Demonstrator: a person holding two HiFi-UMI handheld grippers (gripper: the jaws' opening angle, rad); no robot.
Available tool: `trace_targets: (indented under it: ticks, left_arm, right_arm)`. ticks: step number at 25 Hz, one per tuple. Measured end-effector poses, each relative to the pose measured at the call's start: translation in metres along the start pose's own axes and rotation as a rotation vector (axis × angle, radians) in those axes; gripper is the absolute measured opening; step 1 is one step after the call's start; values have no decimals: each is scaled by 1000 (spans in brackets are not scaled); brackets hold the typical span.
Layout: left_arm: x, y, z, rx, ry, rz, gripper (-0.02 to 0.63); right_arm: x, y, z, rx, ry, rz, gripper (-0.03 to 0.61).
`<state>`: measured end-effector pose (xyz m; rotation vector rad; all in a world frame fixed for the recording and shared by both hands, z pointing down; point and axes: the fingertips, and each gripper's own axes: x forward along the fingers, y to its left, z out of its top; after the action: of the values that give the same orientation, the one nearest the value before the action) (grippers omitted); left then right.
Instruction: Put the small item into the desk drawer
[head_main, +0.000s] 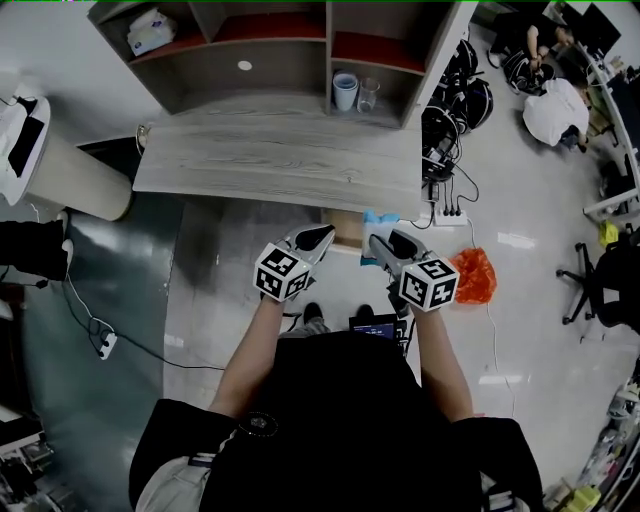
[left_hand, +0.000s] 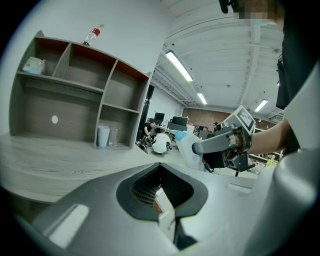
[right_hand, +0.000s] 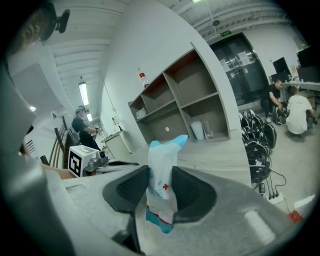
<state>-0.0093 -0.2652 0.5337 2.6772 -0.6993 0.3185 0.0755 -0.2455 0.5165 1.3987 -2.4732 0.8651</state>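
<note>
The right tool is clenched on a small white packet with blue ends and a red cross. In the right gripper view the two dark pads press the packet from both sides at its middle. One blue end stands up past the right tool toward 12 o'clock, and the other hangs below toward 6 o'clock.

The left tool is at 9 o'clock of the right one, just beside it and not touching. In the left gripper view the jaws of this tool are drawn together, leaving only a thin slit, and nothing is held between them. That view also shows the right tool at 2 o'clock, with the packet sticking out of its tip.

Both tools hang in the air just short of the front edge of the grey wood-grain bench, which lies at 12 o'clock of them. A tan panel shows under that edge between the two tool tips; I cannot tell whether it is the drawer.

At the far side of the bench stands a grey open shelf unit with reddish inner boards. A white paper cup and a clear glass stand side by side in its lower right compartment. An orange plastic bag lies on the floor at 3 o'clock of the right tool.
</note>
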Motion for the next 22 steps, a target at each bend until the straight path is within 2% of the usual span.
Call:
trace_targets:
  ticks: [11, 22]
  left_arm:
    - [17, -10, 12, 8, -12, 53, 0]
    - [21, -12, 12, 10, -7, 65, 0]
  right_arm:
    - [-9, -18, 15, -24, -1, 54, 152]
    - [-9, -21, 20, -18, -6, 78, 152]
